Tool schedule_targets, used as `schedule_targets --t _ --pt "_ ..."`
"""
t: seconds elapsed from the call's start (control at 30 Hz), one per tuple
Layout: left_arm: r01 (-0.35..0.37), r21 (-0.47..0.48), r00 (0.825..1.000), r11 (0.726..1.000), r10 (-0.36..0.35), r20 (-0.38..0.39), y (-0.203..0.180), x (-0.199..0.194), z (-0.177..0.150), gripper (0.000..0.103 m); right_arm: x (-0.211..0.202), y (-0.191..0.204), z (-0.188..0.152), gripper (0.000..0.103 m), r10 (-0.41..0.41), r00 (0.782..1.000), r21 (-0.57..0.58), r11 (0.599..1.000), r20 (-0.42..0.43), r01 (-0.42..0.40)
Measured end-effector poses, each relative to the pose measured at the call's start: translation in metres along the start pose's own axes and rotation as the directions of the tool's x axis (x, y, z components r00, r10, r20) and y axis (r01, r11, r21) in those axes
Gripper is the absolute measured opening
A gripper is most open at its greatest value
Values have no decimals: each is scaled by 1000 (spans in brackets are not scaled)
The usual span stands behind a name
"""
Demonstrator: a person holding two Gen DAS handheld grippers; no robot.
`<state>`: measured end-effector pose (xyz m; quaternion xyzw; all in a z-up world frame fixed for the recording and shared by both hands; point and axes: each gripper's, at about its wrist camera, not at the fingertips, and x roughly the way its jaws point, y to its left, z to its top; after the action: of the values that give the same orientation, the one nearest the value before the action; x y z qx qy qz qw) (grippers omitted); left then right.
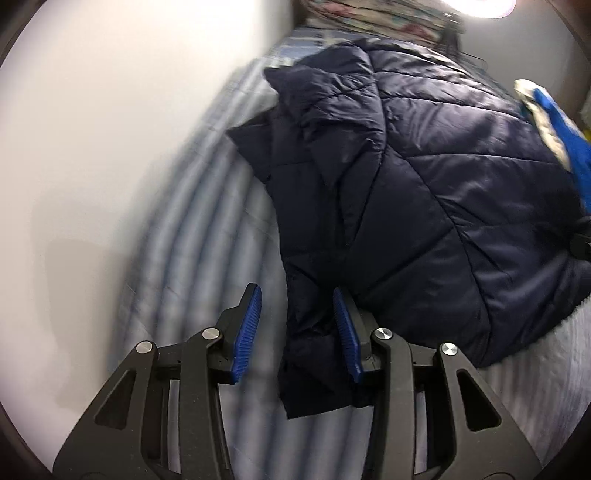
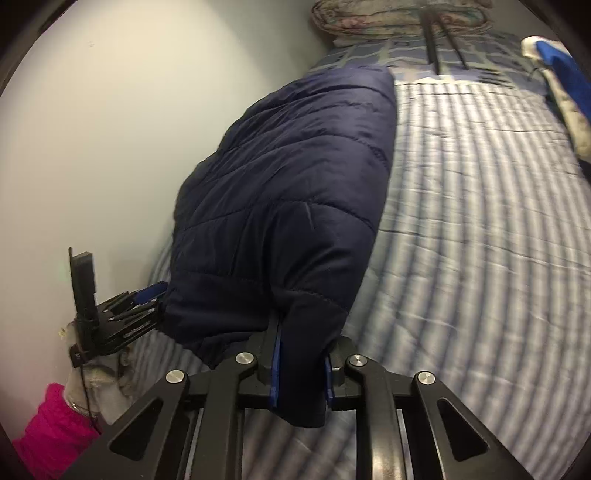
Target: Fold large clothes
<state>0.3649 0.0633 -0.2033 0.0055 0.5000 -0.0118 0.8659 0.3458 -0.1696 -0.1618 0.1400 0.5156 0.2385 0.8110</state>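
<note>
A dark navy quilted puffer jacket (image 1: pixel 424 177) lies bunched on a striped bed (image 1: pixel 192 236). My left gripper (image 1: pixel 297 295) is open, its blue pads on either side of a hanging sleeve end (image 1: pixel 314 362) that lies between the fingers without being pinched. In the right wrist view the jacket (image 2: pixel 288 192) is lifted off the bed, and my right gripper (image 2: pixel 301 354) is shut on a thick fold of its edge. The left gripper (image 2: pixel 122 317) shows there at the left, beside the jacket's lower edge, held by a gloved hand with a pink cuff.
A pale wall (image 1: pixel 110 129) runs along the bed's left side. Folded patterned bedding (image 2: pixel 399 16) lies at the head of the bed. A blue and white glove (image 1: pixel 554 129) shows at the right edge. The striped bedspread (image 2: pixel 480 221) stretches to the right of the jacket.
</note>
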Motion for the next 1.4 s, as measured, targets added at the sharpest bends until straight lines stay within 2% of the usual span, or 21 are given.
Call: schedule_targets --t 0.07,0.17,0.27,0.3,0.43,0.53,0.57,0.6,0.67,0.77,0.83,0.87,0.93,0.97,1.03,1.17,1.23,1.3,1.33,1.4 --pt "41 42 999 998 -41 -6 -18 -6 -13 40 -13 -11 -7 15 -25 1000 6 1000 -8 25" --pt "38 89 999 995 -38 9 -32 -9 -22 40 -19 -20 -20 16 -75 997 -19 997 -15 75" --pt "65 57 998 996 -66 17 -25 -22 -22 40 -16 -13 -24 33 -142 989 -78 987 -47 138" --pt "69 42 997 997 -70 27 -21 -33 -23 40 -19 -12 -30 35 -148 988 -99 985 -36 144" --pt "57 44 983 997 -64 171 -6 -85 -6 42 -54 1 -26 36 -148 983 -191 967 107 166" --pt "45 69 966 997 -61 251 -13 -97 31 46 -72 10 -12 43 -134 954 -223 955 270 197" --pt "40 71 962 997 -58 268 -14 -91 48 46 -70 12 -3 50 -131 944 -215 956 303 202" --pt "37 73 957 997 -56 285 -19 -85 63 47 -65 14 6 53 -130 939 -209 956 318 203" --pt "37 75 955 996 -57 292 -29 -68 97 47 -50 17 22 53 -131 930 -194 959 344 207" --pt "20 86 959 996 -43 279 -39 -30 132 47 -12 20 49 53 -127 936 -177 965 328 193" --pt "-14 79 967 997 -7 253 -38 -5 141 47 9 15 55 52 -147 941 -189 959 304 211" --pt "-31 60 976 998 17 216 -33 17 148 47 26 15 59 52 -181 942 -195 951 282 241" --pt "-54 41 989 998 48 141 -22 57 150 48 39 6 50 53 -199 950 -195 949 240 247" --pt "-51 34 992 998 46 119 -17 73 147 55 51 2 47 54 -202 955 -195 950 218 245" --pt "-12 -10 993 1000 13 119 -6 84 143 63 56 1 42 55 -205 957 -203 948 203 246" --pt "30 -38 993 999 -25 116 11 67 146 64 48 9 44 57 -216 964 -236 939 157 249" --pt "78 -45 987 996 -71 142 22 46 142 64 30 9 39 57 -170 974 -238 950 148 202" --pt "139 -74 980 987 -127 151 36 27 137 70 13 5 35 66 -132 977 -231 958 167 169" --pt "202 -117 972 972 -185 142 48 18 134 80 2 2 31 68 -121 974 -228 960 193 165" --pt "319 -186 946 929 -301 121 63 11 128 81 -8 -7 30 77 -103 967 -223 962 231 156"
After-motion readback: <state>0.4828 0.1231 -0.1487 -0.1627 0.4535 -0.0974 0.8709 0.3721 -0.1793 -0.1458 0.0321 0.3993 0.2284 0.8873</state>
